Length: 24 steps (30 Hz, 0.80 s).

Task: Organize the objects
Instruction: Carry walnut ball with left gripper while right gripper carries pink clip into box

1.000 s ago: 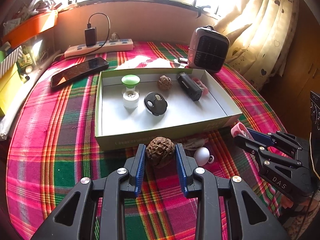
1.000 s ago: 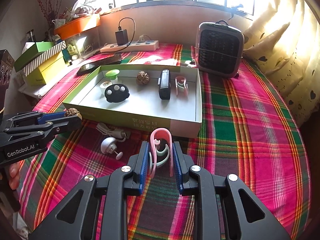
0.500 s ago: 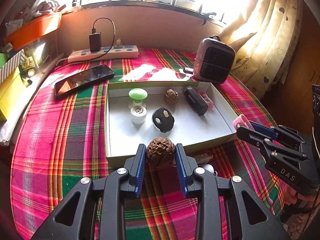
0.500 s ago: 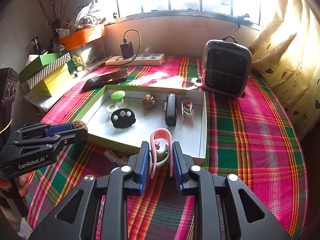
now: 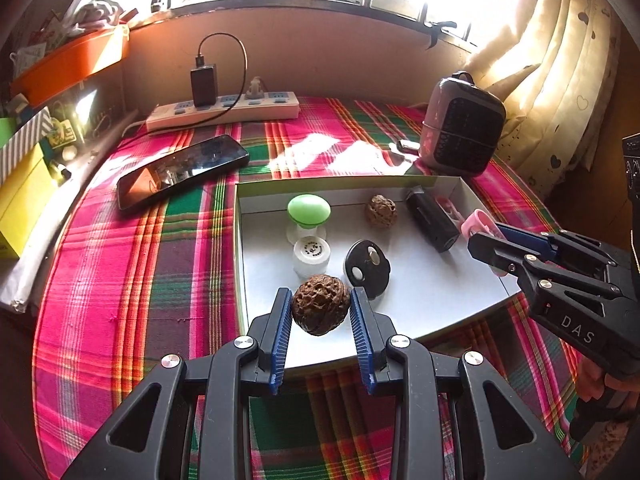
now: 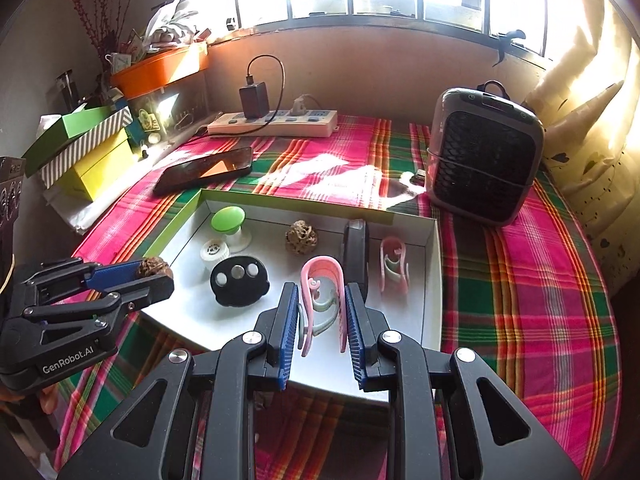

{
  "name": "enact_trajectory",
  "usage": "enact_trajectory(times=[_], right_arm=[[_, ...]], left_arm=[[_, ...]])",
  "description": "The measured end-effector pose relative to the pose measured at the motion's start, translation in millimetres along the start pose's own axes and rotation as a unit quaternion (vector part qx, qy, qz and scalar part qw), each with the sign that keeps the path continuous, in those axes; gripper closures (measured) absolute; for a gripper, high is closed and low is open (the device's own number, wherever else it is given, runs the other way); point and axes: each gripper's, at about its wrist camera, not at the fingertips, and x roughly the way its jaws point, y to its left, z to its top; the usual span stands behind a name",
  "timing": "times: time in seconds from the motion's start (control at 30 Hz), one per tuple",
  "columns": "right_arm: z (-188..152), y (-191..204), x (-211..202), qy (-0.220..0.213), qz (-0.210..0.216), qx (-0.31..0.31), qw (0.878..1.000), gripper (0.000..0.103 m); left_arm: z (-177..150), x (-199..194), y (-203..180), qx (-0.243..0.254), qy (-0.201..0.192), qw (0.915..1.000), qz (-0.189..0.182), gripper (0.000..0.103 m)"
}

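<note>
My left gripper (image 5: 320, 312) is shut on a brown walnut (image 5: 319, 309) and holds it above the near left part of the open box (image 5: 424, 300). It also shows in the right wrist view (image 6: 154, 270). My right gripper (image 6: 322, 312) is shut on a pink clip (image 6: 322, 280) above the box's near right part (image 6: 434, 276); it shows in the left wrist view (image 5: 482, 234). In the box lie a second walnut (image 5: 381, 210), a green-topped stand (image 5: 309, 208), a white cap (image 5: 311, 254), a black disc (image 5: 367, 268), a black device (image 5: 431, 220) and another pink clip (image 6: 394, 264).
A phone (image 5: 182, 170) lies left of the box on the plaid cloth. A power strip (image 5: 224, 110) with a charger sits at the back. A small heater (image 6: 484, 168) stands at the back right. Stacked boxes (image 6: 86, 148) are at the left; curtains hang at the right.
Both grippers have risen and moved forward from the cloth in front of the box to above its inside, each still holding its object.
</note>
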Motion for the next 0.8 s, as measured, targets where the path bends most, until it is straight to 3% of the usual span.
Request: enact_trajectory(times=[0.8], right_arm=[[15.2,10.1,57.3,0.051,0.002,-0.024,0.998,0.079]], left_arm=[[9.1,32.7,4.7,0.01,0.019,0.9997,0.012,0.076]])
